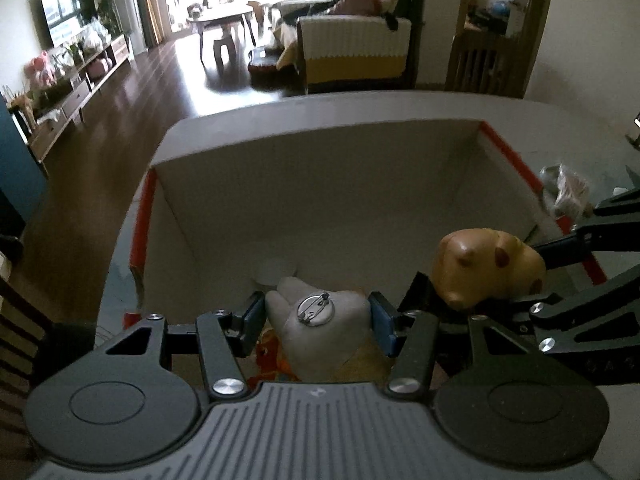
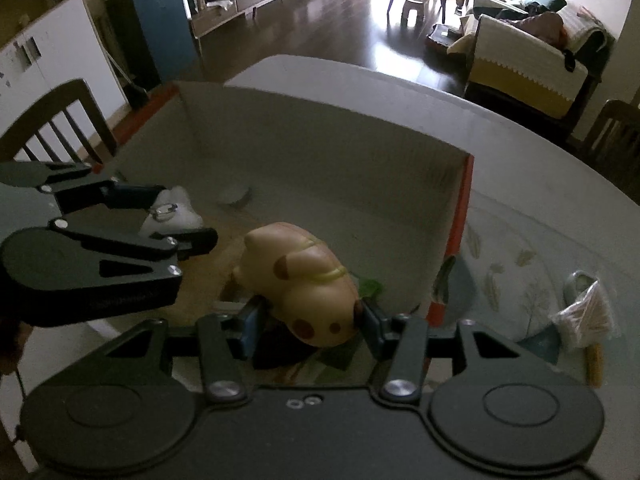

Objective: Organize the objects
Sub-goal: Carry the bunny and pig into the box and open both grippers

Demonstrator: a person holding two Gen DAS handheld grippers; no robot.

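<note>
My left gripper (image 1: 318, 318) is shut on a white plush badge (image 1: 320, 332) with a round metal pin back, held over the near end of the open cardboard box (image 1: 320, 184). The same badge (image 2: 176, 216) shows at the left of the right wrist view, inside the left gripper (image 2: 176, 216). My right gripper (image 2: 310, 318) is shut on a tan squishy toy animal with brown spots (image 2: 304, 276), also above the box. That toy (image 1: 484, 268) hangs at the right of the left wrist view. A small round white lid (image 2: 236, 198) lies on the box floor.
The box has red-taped edges (image 2: 460, 216) and stands on a round table with a patterned cloth (image 2: 520, 248). A clear plastic bag (image 2: 588, 312) lies on the cloth to the box's right. Orange and yellow items (image 1: 272, 356) lie under my left gripper. A wooden chair (image 2: 60, 120) stands at left.
</note>
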